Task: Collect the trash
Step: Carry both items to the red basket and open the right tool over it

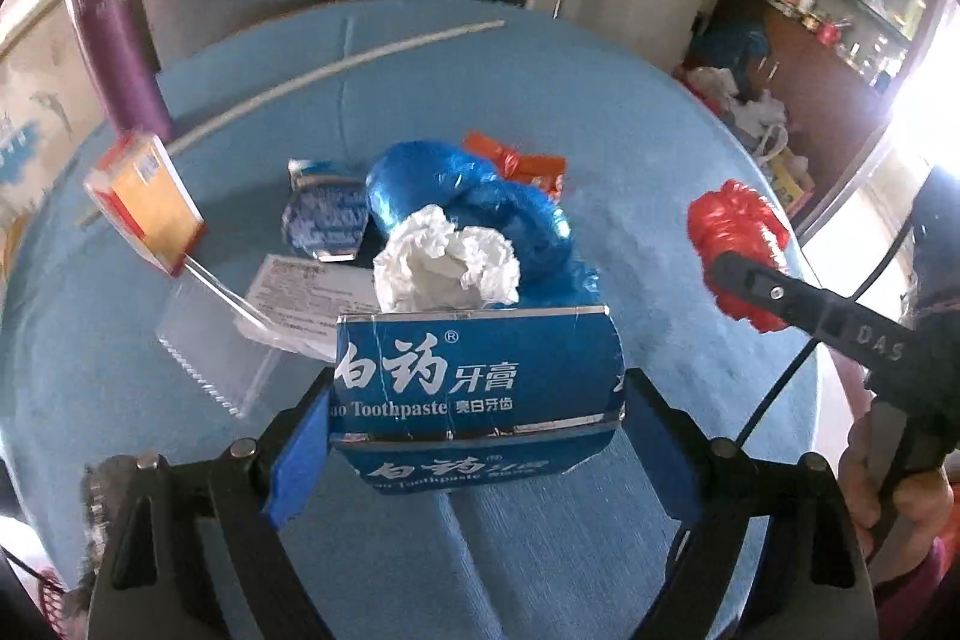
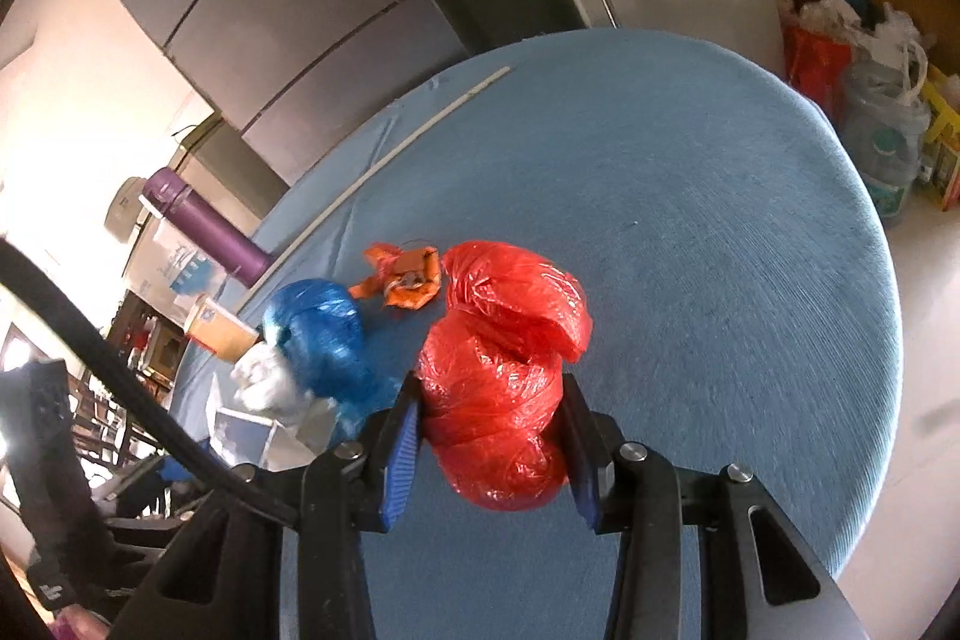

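Observation:
A blue toothpaste box (image 1: 480, 376) stands between the blue pads of my left gripper (image 1: 477, 394), and both pads touch its ends. Just behind it lie a crumpled white tissue (image 1: 447, 256), a blue plastic bag (image 1: 480, 196) and an orange wrapper (image 1: 528, 160). My right gripper (image 2: 489, 394) is shut on a bunched red plastic bag (image 2: 498, 370), held above the blue tablecloth (image 2: 690, 250). In the left wrist view that red bag (image 1: 738, 214) hangs at the right in the right gripper (image 1: 738, 274), with a hand (image 1: 900, 484) on its handle.
A clear plastic pack (image 1: 222, 334), a blue-white packet (image 1: 324, 214), an orange carton (image 1: 144, 196) and a purple bottle (image 1: 120, 40) sit at the left. A white stick (image 1: 336, 64) lies across the back. Filled bags (image 2: 870, 100) stand on the floor beyond the table's right edge.

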`<action>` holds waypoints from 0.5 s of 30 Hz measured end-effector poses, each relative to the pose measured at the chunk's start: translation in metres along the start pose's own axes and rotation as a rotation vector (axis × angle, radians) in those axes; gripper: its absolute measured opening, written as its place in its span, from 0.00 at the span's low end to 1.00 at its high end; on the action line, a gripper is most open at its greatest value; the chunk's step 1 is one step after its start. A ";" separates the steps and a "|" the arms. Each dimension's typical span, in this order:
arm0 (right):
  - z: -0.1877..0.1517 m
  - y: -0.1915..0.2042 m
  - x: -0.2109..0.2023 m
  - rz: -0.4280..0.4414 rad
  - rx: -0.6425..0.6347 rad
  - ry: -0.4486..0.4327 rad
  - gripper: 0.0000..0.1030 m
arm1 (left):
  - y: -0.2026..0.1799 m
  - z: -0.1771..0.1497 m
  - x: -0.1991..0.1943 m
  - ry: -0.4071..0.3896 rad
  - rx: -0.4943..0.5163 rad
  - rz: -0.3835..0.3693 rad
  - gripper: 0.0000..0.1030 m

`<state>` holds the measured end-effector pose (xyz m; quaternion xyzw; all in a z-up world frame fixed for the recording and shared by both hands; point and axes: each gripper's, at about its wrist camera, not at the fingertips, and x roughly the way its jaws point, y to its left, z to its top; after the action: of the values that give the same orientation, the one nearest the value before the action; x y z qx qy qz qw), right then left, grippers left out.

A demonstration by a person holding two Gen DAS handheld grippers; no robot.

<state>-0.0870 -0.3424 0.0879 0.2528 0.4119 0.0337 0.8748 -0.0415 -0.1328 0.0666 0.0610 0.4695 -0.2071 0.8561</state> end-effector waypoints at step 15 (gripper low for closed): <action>-0.044 0.132 -0.043 0.177 -0.274 -0.004 0.44 | 0.091 -0.080 -0.184 -0.243 -0.061 0.207 0.88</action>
<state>-0.1284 -0.2210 0.1570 0.1664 0.3778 0.1662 0.8955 -0.1531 0.0277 0.1666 0.0573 0.3598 -0.1093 0.9249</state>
